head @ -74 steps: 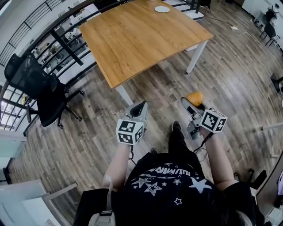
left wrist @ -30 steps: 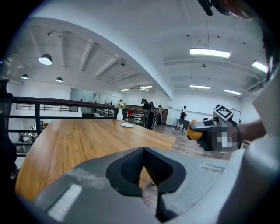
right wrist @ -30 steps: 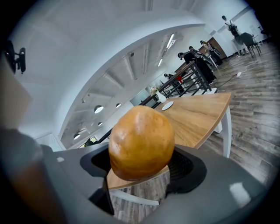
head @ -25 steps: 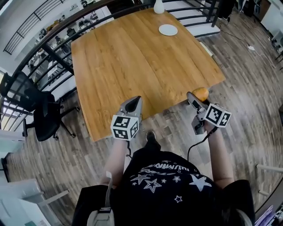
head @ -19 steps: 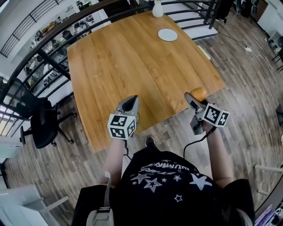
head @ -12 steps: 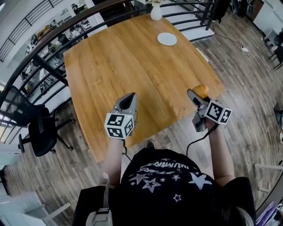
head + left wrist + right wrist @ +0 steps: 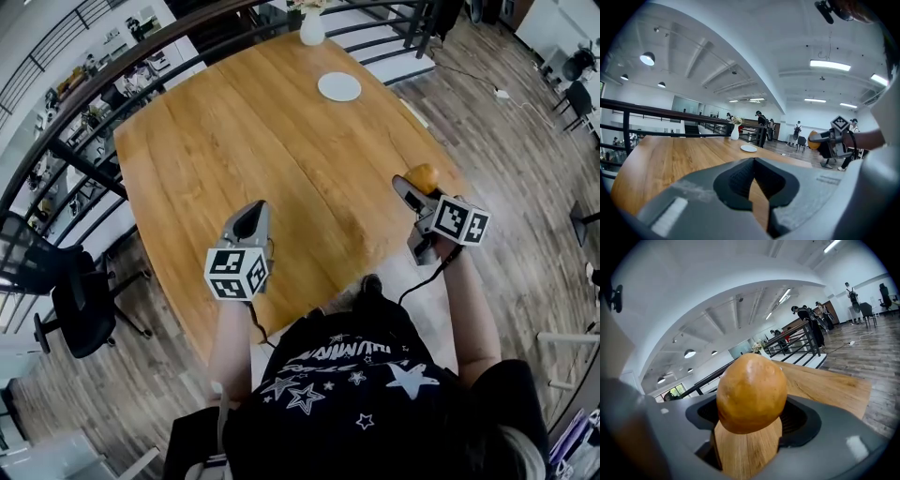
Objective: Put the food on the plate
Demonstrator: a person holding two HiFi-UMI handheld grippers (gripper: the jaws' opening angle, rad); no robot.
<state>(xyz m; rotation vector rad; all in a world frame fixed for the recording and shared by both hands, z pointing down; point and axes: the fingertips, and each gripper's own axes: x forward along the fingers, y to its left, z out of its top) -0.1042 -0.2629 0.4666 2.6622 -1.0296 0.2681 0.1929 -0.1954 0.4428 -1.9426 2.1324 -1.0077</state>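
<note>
You've reached the worktop (image 7: 234, 141): your right hand-held gripper (image 7: 412, 184) clamps the food (image 7: 424, 175), plate (image 7: 338, 86) well ahead of it; left hand-held gripper (image 7: 248, 221) closed, empty.

Nothing legible - lettering (image 7: 350, 352) on the person's black T-shirt (image 7: 375, 422) (above the white stars (image 7: 410, 380)) is too blurred to read.

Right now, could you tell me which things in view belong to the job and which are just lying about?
Belongs to the job: food, held in the right gripper; white plate at the far end of the table.
Just lying about: left gripper, shut and empty; white vase near the plate; black chair beside the table.
</note>
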